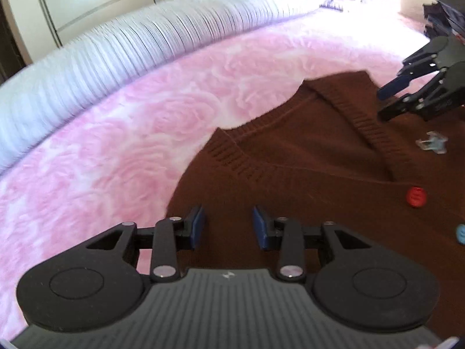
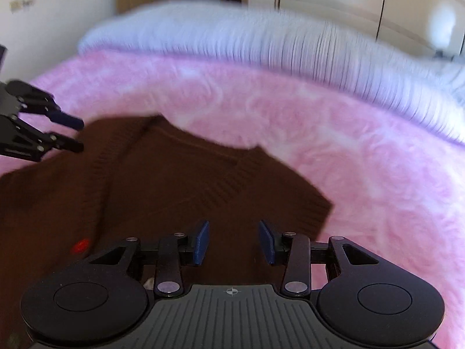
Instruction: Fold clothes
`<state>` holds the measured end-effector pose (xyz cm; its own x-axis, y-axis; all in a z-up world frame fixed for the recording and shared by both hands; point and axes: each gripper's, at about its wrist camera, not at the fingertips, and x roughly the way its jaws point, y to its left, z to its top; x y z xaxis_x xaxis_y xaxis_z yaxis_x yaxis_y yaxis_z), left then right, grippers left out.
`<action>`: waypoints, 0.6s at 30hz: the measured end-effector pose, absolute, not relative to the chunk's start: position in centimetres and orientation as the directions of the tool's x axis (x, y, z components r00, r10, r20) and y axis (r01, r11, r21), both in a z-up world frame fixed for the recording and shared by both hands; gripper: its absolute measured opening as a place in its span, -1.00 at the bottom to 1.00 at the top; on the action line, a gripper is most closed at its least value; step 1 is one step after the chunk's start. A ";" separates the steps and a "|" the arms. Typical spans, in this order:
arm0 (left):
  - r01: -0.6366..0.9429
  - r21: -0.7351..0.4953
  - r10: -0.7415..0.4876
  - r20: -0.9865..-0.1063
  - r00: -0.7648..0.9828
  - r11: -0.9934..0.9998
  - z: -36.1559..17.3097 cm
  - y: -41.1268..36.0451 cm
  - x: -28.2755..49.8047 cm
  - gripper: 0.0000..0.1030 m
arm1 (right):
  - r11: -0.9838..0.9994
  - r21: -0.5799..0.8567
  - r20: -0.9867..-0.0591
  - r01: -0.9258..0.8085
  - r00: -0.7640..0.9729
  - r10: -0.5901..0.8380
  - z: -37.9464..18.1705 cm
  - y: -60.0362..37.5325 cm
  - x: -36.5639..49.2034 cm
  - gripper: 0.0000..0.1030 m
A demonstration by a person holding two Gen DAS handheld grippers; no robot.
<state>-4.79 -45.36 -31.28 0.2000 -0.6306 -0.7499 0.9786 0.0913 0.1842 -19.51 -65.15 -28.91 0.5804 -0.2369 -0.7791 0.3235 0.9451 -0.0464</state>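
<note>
The brown cardigan (image 1: 305, 174) runs off the right and lower edges of the left wrist view, its hem and far sleeve unseen. A blue item (image 1: 460, 233) at the right edge is cropped beyond identification. A small pale object (image 1: 432, 142) on the knit is too small to identify. The right wrist view is motion-blurred: the red button (image 2: 81, 245) is a smear, and the white ribbed bedding (image 2: 290, 46) lacks clear detail.
</note>
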 end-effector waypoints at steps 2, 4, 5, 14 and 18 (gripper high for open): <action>0.980 0.178 -0.642 -0.743 0.190 0.085 -32.1 -46.5 -4.4 -0.36 | 0.934 -0.076 -0.782 0.350 0.560 -0.274 -30.1 -66.5 -18.2 -0.21; 0.984 0.151 -0.655 -0.735 0.177 0.096 -32.3 -47.4 -3.9 -0.36 | 0.920 -0.062 -0.776 0.388 0.561 -0.289 -30.3 -68.0 -17.6 -0.20; 0.985 0.138 -0.658 -0.733 0.170 0.102 -32.3 -47.8 -3.8 -0.36 | 0.915 -0.065 -0.771 0.399 0.562 -0.300 -30.3 -68.5 -17.5 -0.20; 0.976 0.151 -0.660 -0.720 0.216 0.154 -28.6 -41.6 -6.6 -0.38 | 0.917 0.011 -0.716 0.398 0.644 -0.270 -25.7 -63.6 -23.4 -0.20; 0.979 0.147 -0.649 -0.733 0.205 0.144 -27.8 -34.3 -10.7 -0.37 | 0.935 0.059 -0.716 0.350 0.667 -0.204 -24.7 -58.1 -30.2 -0.20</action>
<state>-10.71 -34.28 -27.77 0.2052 -0.6487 -0.7328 0.9787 0.1437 0.1468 -30.21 -58.11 -24.73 0.6673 -0.2043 -0.7162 0.3500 0.9348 0.0594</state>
